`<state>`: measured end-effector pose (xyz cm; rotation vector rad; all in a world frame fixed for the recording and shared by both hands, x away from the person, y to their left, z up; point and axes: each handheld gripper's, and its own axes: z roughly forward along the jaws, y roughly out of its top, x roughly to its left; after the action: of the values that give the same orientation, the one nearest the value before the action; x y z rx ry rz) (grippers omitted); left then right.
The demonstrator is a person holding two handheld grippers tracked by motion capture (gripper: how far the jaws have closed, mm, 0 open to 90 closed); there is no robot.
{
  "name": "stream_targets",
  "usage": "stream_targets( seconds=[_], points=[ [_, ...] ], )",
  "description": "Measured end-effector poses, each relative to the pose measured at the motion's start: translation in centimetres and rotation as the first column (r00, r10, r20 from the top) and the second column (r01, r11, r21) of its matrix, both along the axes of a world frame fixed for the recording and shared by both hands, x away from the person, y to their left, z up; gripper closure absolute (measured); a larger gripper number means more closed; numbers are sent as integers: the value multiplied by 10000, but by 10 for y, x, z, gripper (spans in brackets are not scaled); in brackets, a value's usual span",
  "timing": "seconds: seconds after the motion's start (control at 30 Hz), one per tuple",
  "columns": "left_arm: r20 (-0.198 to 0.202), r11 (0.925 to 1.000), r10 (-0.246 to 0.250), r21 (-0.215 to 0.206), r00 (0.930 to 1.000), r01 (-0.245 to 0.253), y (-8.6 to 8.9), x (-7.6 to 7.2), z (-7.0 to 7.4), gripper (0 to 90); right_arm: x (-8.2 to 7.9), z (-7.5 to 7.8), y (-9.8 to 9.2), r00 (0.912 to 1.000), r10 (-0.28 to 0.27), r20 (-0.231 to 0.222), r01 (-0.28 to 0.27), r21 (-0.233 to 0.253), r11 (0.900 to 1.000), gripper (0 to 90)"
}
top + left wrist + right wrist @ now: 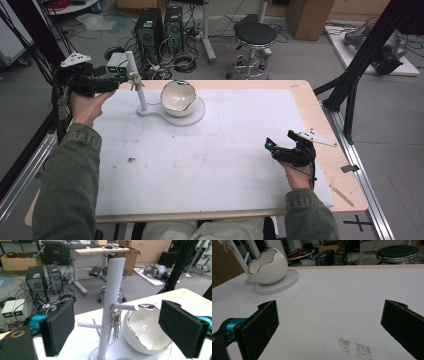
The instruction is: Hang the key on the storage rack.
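A white stand (pixel 131 75) with pegs rises at the back left of the white board, and a bunch of keys (pixel 135 81) hangs from one peg. Beside it a white egg-shaped bowl (pixel 178 98) with a jagged silver rim sits on the stand's round base (pixel 196 114). My left gripper (pixel 116 86) is held just left of the post, open. In the left gripper view the post (pixel 112 290), keys (pixel 115 323) and bowl (pixel 142 335) sit between its pads (pixel 58 330). My right gripper (pixel 280 141) hovers open over the board's right side, with nothing in it, and faces the bowl (pixel 268 266).
The white foam board (pixel 200 165) covers most of the wooden table (pixel 330 165). A dark speck of dirt (pixel 132 160) lies at its left. Beyond the far edge stand computer towers (pixel 150 27), a stool (pixel 255 37) and cables. A black frame leg (pixel 360 60) stands at the right.
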<state>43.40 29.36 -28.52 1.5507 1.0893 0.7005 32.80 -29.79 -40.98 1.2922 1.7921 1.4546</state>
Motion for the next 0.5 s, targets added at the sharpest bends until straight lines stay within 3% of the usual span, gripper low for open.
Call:
stream_targets(
  seconds=[0.2, 0.4, 0.5],
  points=[
    [-256, 9999, -138, 34, 9996, 139, 2, -6, -7, 58, 0, 0, 0, 10000, 3, -39, -3, 14, 10000, 6],
    [-42, 9999, -115, -34, 9999, 115, 2, -15, -12, 53, -1, 0, 0, 10000, -6, -60, 6, 56, 10000, 6],
    [-137, 9998, -155, -115, 9998, 153, 3, -18, -16, 53, -1, 0, 0, 10000, 2, -21, -2, 26, 10000, 6]
  ],
)
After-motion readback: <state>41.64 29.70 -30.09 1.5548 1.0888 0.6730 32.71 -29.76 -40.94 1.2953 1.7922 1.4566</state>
